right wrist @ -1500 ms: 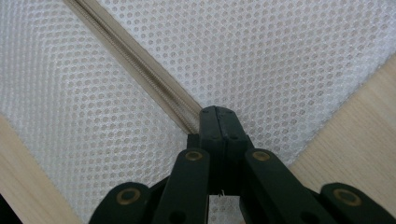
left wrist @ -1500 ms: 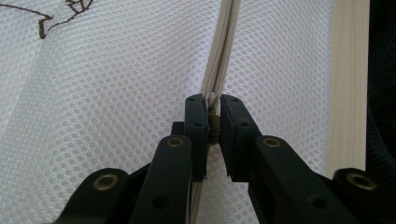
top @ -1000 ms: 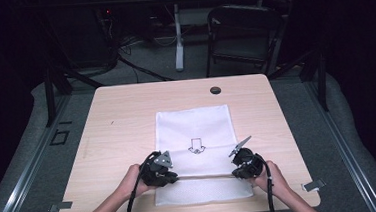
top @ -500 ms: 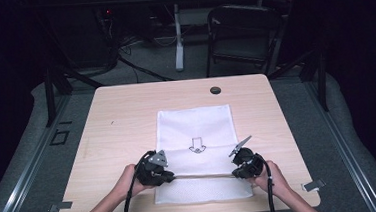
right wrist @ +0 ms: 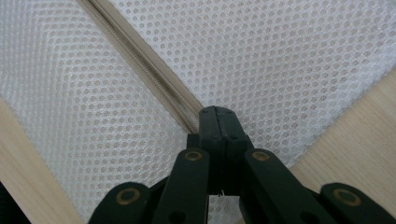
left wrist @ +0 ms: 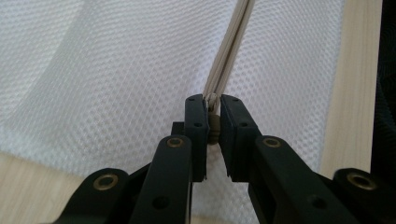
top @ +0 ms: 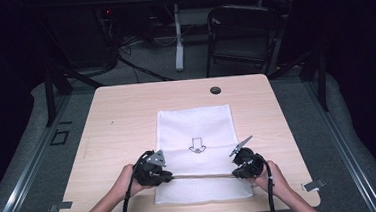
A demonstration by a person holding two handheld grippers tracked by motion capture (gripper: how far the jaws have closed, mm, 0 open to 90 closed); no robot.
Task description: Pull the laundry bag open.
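A white mesh bag with a black arrow print lies flat on the wooden table. A beige zipper runs across its near part. My left gripper is at the zipper's left end. In the left gripper view its jaws are shut on the beige zipper pull, with the zipper tape running away from them. My right gripper is at the zipper's right end. In the right gripper view its jaws are shut on the end of the zipper over the mesh.
A small black round cap is set into the table near its far edge. A dark chair and a table leg stand beyond the table. Bare wood lies left and right of the bag.
My left gripper has slid a little to the left along the zipper line. The right gripper has stayed where it was.
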